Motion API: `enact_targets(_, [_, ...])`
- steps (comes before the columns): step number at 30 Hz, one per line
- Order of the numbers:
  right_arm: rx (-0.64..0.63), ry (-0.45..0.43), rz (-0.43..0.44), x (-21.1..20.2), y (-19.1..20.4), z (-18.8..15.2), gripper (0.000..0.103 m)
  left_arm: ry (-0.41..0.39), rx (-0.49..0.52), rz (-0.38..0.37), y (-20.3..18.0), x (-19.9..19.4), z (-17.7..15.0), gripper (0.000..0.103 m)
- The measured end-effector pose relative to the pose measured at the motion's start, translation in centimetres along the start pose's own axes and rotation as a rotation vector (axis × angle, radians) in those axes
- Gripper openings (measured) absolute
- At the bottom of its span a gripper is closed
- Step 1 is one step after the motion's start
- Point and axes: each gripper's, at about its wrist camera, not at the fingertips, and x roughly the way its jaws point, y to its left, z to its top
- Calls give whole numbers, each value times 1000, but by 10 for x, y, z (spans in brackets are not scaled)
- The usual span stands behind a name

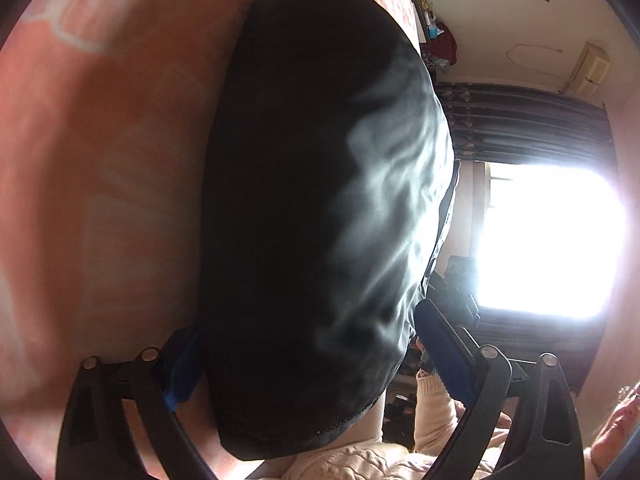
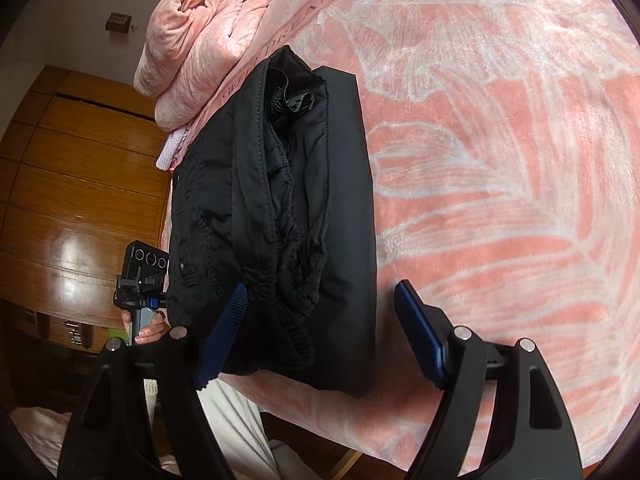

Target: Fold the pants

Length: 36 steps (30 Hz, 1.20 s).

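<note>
The black pants (image 2: 272, 200) lie bundled at the bed (image 2: 500, 160) edge, between the parted jaws of the right gripper (image 2: 320, 332), while the left gripper (image 1: 304, 360) stands wide around them, so a careless tug could spill the fold off the bed.

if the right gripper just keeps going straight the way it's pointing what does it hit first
Most likely the black pants. The right gripper stands open with its blue pads either side of their near, bunched end, on the pink blanket. Depth is hard to judge, so it may already be touching.
</note>
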Motion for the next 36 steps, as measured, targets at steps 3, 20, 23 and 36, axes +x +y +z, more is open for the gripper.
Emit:
enact_targets(3, [15,17,33,3,-5,1,80,17,14,9,-4,13,3,96])
enact_targets(20, [50,46,172,33,-3,13,55,47,-25,9,-21,44,17,94])
enact_targets(23, [-2,0,176,19,10,9,38,10,-35,20,-24,38,15,71])
enact_targets(36, [-336,-186,45,-31,113,54,33,-235,114,25,-89,21,25,34])
